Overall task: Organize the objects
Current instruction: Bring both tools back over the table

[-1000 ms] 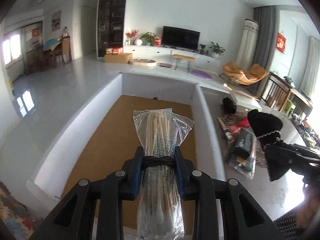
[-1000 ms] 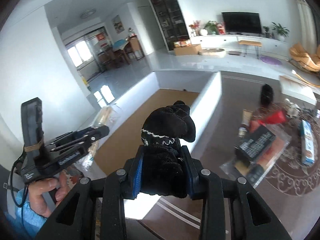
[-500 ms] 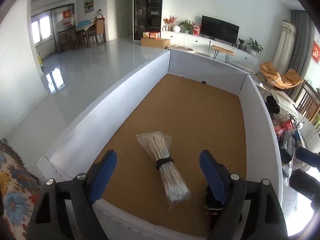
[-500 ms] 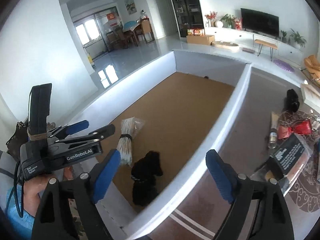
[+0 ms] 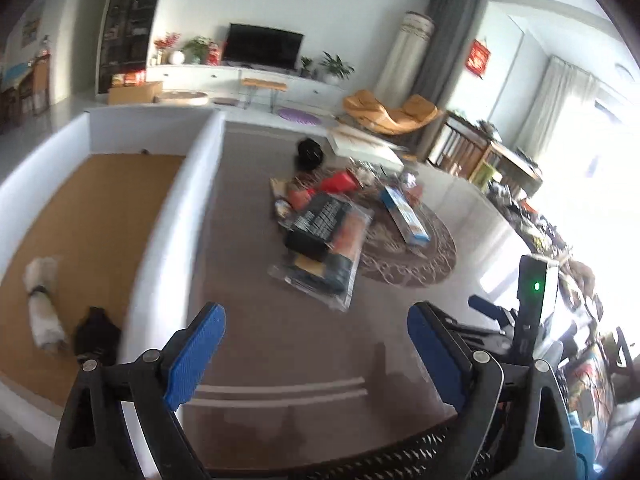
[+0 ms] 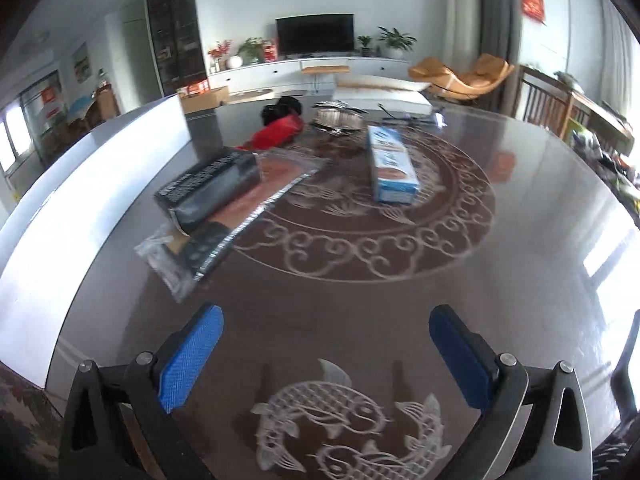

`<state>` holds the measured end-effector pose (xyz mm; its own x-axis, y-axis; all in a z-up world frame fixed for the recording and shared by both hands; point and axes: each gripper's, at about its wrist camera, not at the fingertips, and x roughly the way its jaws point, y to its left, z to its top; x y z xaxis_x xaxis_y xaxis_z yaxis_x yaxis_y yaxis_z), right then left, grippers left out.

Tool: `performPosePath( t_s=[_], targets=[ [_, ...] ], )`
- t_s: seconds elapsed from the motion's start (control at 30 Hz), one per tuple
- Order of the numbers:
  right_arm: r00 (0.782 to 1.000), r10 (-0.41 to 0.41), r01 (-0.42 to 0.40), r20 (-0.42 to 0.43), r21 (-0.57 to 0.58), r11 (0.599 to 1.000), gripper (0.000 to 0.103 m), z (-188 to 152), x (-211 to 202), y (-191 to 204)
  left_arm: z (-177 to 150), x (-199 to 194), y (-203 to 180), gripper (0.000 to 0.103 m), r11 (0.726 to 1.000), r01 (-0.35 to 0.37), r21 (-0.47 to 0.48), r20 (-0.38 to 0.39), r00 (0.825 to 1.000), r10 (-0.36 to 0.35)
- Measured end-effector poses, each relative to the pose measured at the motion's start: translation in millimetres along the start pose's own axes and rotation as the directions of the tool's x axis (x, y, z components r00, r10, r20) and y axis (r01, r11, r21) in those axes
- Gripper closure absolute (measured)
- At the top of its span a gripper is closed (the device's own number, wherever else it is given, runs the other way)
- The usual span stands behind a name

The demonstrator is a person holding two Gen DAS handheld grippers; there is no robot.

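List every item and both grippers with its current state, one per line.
Left gripper: open, empty.
Right gripper: open, empty.
Cotton swab bag: lying in the box.
Black cloth item: in the box beside it.
Black carton: on the table, atop a clear packet.
Blue carton: lying flat.

Dark glossy table (image 6: pixel 520 240) with pale scroll and fish patterns fills the lower field. Black TV (image 6: pixel 315 35) at 12 o'clock on a long white cabinet (image 6: pixel 304 66), potted plants (image 6: pixel 394 40) beside it. Orange lounge chair (image 6: pixel 464 74) at 1 o'clock. Tall dark shelf unit (image 6: pixel 176 28) at 11 o'clock. Red wall hanging (image 5: pixel 479 59) near grey curtains (image 5: pixel 444 40) at 1 o'clock.
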<state>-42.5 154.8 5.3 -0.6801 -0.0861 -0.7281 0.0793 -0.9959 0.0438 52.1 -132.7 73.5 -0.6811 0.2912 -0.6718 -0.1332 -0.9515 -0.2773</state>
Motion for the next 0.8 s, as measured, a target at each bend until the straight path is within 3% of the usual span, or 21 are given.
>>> performPosePath(
  t_s=[0.13, 0.3, 0.57, 0.8],
  targets=[
    [0.999, -0.047, 0.047, -0.025, -0.017, 0.999, 0.0, -11.1, -6.7, -16.7, -19.1, 61.6, -34.6, 0.01, 0.997, -0.039, 0.069, -0.095, 0.994, 0.046],
    [0.998, -0.028, 0.027, -0.064, -0.022, 0.999, 0.0, -24.0, 5.2, -21.3, -32.6, 108.8, -42.3, 0.01, 0.975, -0.162, 0.154, -0.124, 0.976, 0.181],
    [0.996, 0.0, 0.001, -0.091, 0.014, 1.0, 0.0, -23.7, 14.5, -33.4, -28.0, 132.0, -33.2, 0.01, 0.951, -0.236, 0.199, -0.141, 0.954, 0.266],
    [0.995, -0.021, 0.024, -0.101, 0.028, 0.999, 0.0, -23.0, 12.7, -41.2, -18.9, 142.5, -24.4, 0.008, 0.958, -0.226, 0.174, -0.134, 0.959, 0.25]
  ],
)
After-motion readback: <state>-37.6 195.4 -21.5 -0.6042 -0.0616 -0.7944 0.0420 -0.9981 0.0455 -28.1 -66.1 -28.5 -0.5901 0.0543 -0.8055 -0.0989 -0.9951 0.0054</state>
